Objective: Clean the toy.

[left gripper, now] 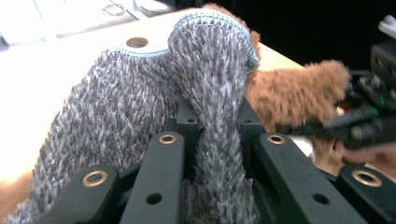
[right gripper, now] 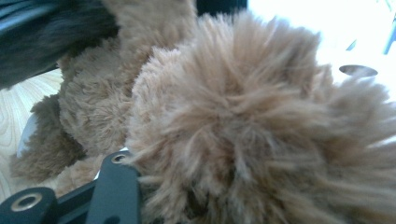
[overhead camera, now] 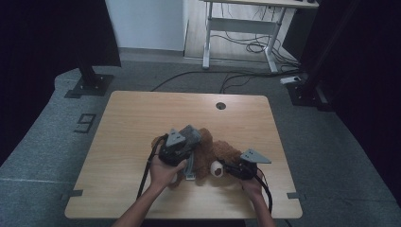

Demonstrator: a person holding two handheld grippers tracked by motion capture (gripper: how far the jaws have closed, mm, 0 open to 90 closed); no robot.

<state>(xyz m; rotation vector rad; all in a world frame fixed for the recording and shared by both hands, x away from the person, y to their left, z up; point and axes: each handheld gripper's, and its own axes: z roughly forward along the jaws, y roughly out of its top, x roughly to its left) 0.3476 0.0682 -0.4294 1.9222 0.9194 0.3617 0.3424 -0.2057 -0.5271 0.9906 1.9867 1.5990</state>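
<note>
1. A brown, shaggy plush teddy bear [overhead camera: 215, 153] is seen lying on the light wooden bench [overhead camera: 137, 118], toward the middle of its near edge, between the two hands.
2. A grey knitted garment with a pale blue hem [left gripper: 205, 70] is pinched in the left tool [left gripper: 212, 140], clenched on a bunched fold of the knit. The fold is probably held up so that the opening can be drawn over the bear.
3. In the high view the left tool [overhead camera: 182, 146] is held over the bear's left side, with the garment [overhead camera: 191, 137] draped beneath it.
4. The right tool [overhead camera: 234, 168] is set against the bear's pale-muzzled head at the right. Plush fur [right gripper: 243, 130] crowds its jaws, partly closed; whether the pads actually press cannot be told.
5. The bear is judged to be steadied on the right so that it does not slide while the knit is pulled.
</note>
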